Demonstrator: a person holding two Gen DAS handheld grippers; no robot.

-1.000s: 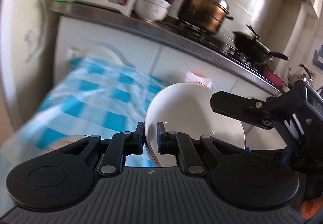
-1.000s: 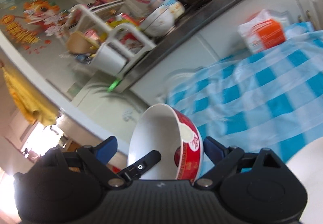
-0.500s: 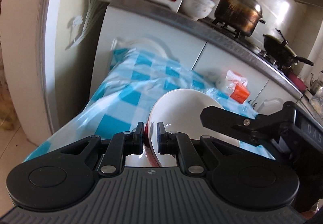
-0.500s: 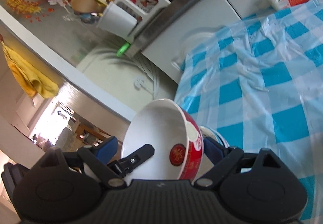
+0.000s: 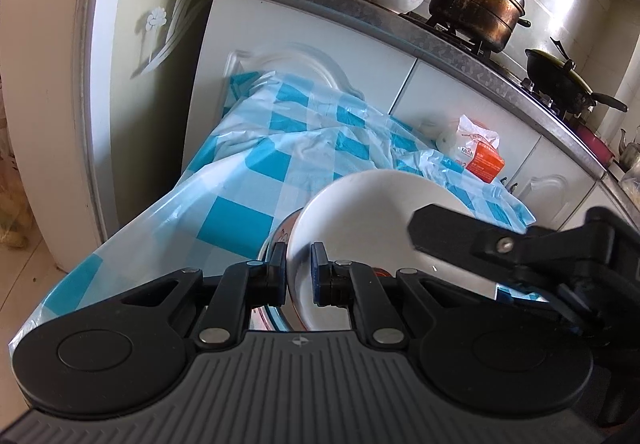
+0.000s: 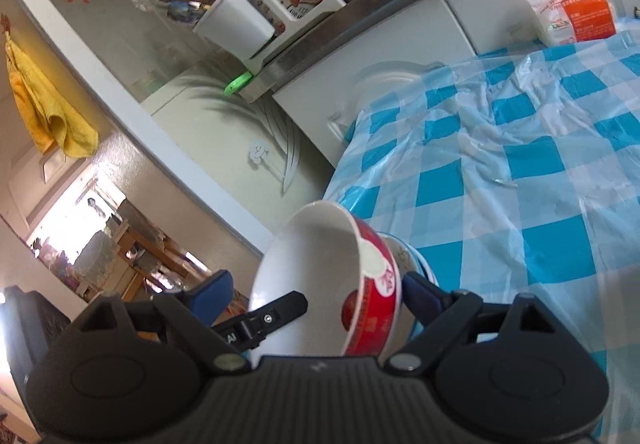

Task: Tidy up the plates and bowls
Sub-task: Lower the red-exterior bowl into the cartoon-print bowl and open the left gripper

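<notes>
lowered since a second ago, the red bowl [image 6: 360,284] sits tilted over a second bowl [image 6: 404,256] on the checked table [image 6: 520,164], left gripper [image 5: 299,276] clamped on its rim for nesting, right gripper [image 6: 316,300] spread wide, empty.

In the left wrist view, the lower part of the white bowl [image 5: 372,212] was hidden behind the gripper body, and the dish [image 5: 280,232] under it showed only a thin edge. The kettle [image 5: 631,152] was cut off by the right edge. In the right wrist view, the room [image 6: 100,256] at the lower left was overexposed and unclear.
</notes>
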